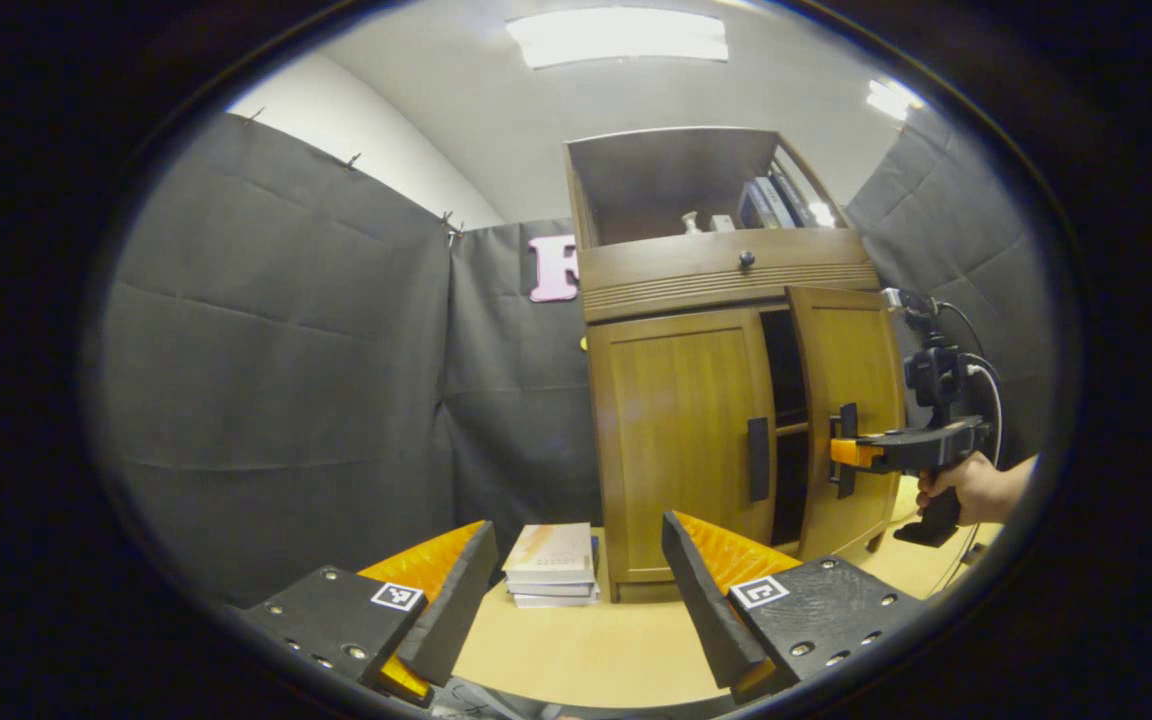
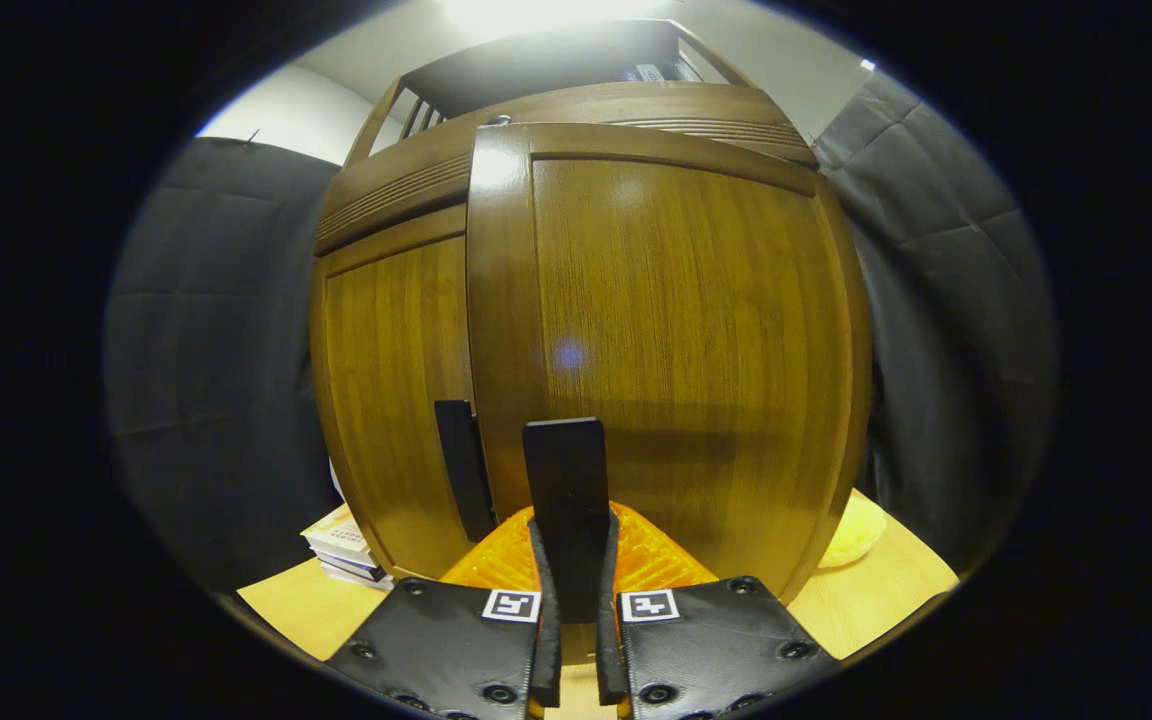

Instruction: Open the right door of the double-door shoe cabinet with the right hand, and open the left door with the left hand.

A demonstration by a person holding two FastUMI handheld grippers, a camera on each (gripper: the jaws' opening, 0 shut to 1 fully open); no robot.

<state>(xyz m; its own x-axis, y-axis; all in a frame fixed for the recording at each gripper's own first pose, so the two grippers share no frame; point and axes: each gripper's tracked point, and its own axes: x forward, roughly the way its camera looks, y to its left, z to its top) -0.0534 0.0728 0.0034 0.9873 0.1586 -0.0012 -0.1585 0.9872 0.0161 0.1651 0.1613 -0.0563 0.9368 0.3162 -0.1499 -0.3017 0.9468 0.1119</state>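
A brown wooden shoe cabinet (image 1: 726, 270) stands on the pale table. Its right door (image 1: 851, 400) is swung partly outward, with dark shelves showing in the gap. My right gripper (image 1: 841, 452), held by a hand (image 1: 966, 487), is shut on that door's black handle (image 2: 566, 480), which stands upright between the fingers (image 2: 544, 590) in the right gripper view. The left door (image 1: 681, 440) is closed, its black handle (image 1: 758, 458) near the inner edge. My left gripper (image 1: 576, 590) hangs open well in front of the cabinet, nothing between its fingers.
A stack of books (image 1: 551, 565) lies on the table (image 1: 576, 650) left of the cabinet's foot. A drawer with a dark knob (image 1: 746, 259) and an open shelf with books (image 1: 771, 200) sit above the doors. Black cloth walls surround the booth. A yellow object (image 2: 856, 535) lies right of the cabinet.
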